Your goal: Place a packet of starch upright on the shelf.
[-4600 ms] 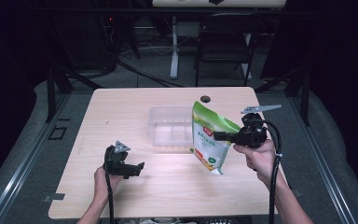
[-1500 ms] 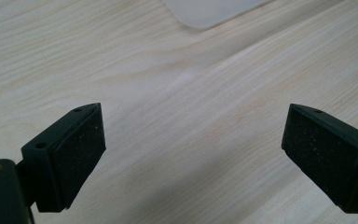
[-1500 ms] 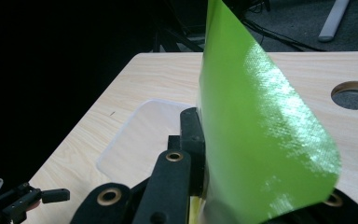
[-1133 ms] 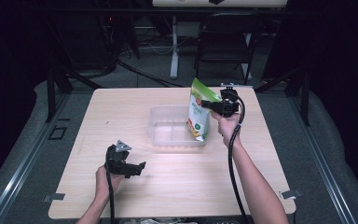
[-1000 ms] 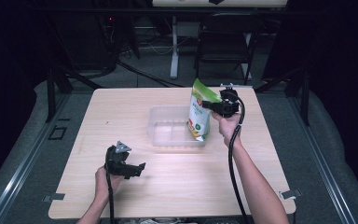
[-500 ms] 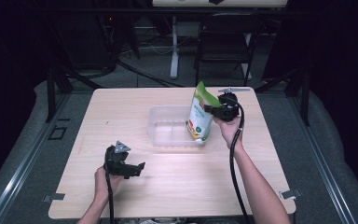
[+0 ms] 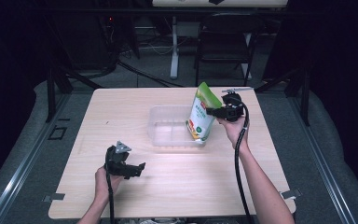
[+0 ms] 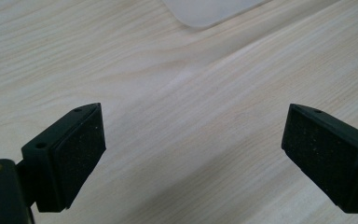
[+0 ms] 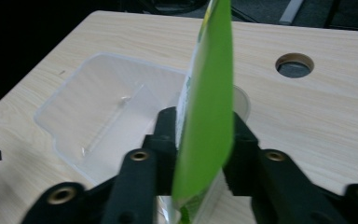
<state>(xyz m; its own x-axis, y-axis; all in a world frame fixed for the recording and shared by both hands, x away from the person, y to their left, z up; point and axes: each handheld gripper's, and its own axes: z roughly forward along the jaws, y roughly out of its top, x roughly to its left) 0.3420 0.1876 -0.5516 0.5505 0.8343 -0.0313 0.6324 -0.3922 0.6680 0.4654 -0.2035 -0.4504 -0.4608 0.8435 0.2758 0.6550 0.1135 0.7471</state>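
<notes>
We have the green pouch [image 7: 202,112] clamped upright in our right hand-held gripper [image 7: 220,112] above the clear tray's [image 7: 168,135] right end, mid-tabletop, while our left hand-held gripper [image 7: 129,169] waits wide open, empty, near the front edge.

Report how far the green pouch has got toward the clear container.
Done: the right gripper is shut on the green pouch, lifted clear of the table. In hand: the pouch's lower end sits at the right end of the clear container. Left: lowering it in and letting go. The left gripper is open, holding nothing.
</notes>
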